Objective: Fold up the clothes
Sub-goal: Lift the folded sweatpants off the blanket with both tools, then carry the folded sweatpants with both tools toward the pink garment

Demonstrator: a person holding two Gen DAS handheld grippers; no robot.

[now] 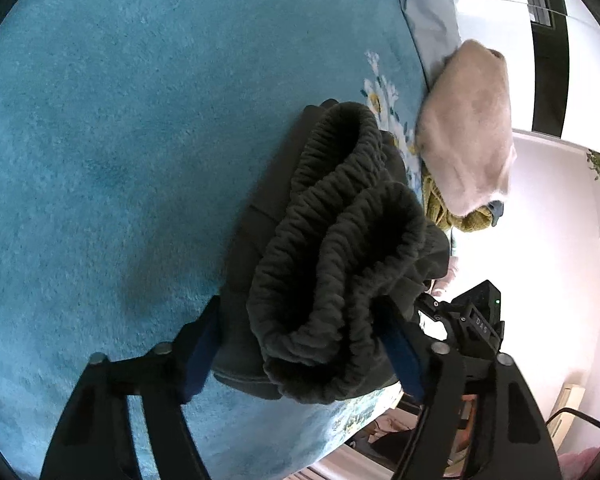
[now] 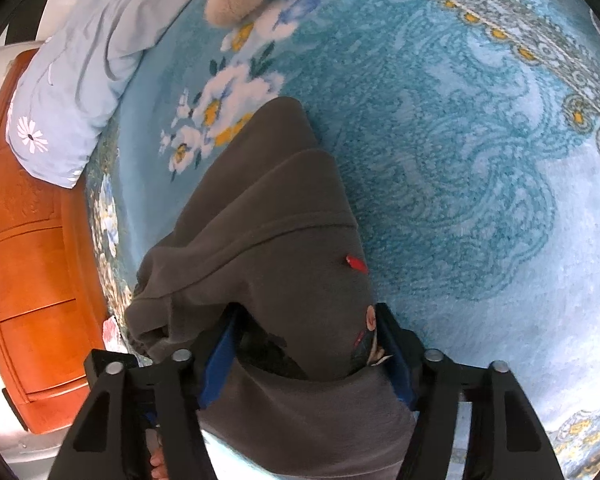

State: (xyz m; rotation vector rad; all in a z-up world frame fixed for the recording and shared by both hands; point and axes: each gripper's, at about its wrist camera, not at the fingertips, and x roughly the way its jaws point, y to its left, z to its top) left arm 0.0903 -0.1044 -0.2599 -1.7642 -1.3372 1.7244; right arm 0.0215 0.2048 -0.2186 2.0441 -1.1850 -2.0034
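Dark grey trousers (image 1: 332, 240) lie folded on a blue blanket (image 1: 120, 140). In the left wrist view their ribbed elastic waistband (image 1: 340, 280) bunches up between my left gripper's (image 1: 304, 344) blue-padded fingers (image 1: 200, 344), which are closed on it. In the right wrist view the other end of the grey trousers (image 2: 268, 232), with a small red tag (image 2: 356, 263), sits between my right gripper's (image 2: 304, 356) fingers (image 2: 220, 356), which are closed on the cloth. The right gripper also shows in the left wrist view (image 1: 472, 320).
A folded beige garment (image 1: 468, 128) lies on a mustard-yellow one (image 1: 448, 204) at the blanket's edge. A pale blue pillow (image 2: 80, 72) rests against an orange wooden headboard (image 2: 24, 280). The blanket carries a white flower pattern (image 2: 220, 100).
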